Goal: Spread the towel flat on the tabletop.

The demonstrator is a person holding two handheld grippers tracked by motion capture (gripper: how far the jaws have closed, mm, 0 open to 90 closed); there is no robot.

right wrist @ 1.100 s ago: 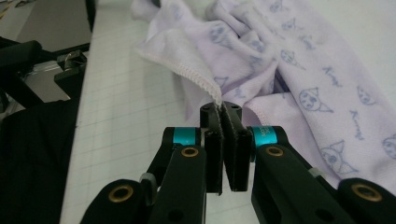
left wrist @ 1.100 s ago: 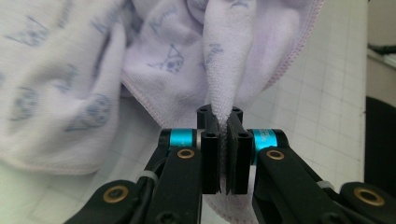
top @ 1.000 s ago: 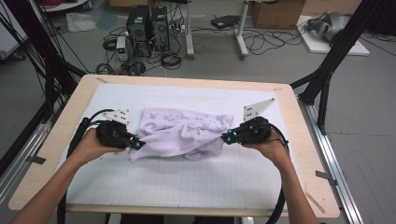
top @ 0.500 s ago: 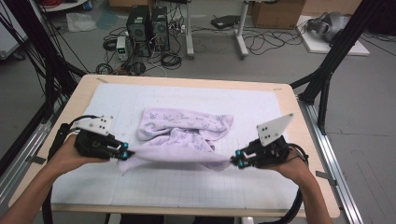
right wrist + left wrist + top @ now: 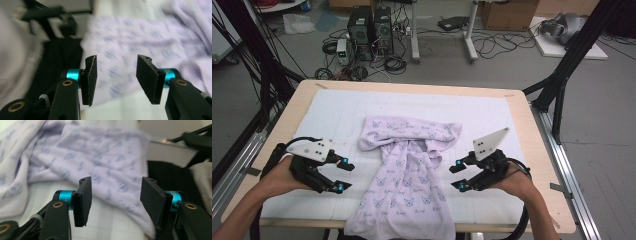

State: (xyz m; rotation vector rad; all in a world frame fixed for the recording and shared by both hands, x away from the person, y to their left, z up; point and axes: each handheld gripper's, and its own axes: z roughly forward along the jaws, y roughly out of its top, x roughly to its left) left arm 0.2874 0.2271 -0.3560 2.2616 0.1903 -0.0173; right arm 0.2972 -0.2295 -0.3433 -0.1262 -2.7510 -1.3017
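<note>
Both my jaws have let go, and the cloth hangs over the near table edge.

On the left, my left gripper (image 5: 343,175) stands with its jaws apart, having just been opening, nothing between the pads, just beside the lavender printed garment (image 5: 404,180). That garment lies in the middle of the white mat (image 5: 327,110), bunched at its far end and spread toward me, its near hem hanging past the table edge (image 5: 302,222). I judge the overhang could drag it off, or my next pinch could catch two layers where it is bunched. On the right, my right gripper (image 5: 458,176) has likewise just been opening, pads bare. I see no container on the table.
</note>
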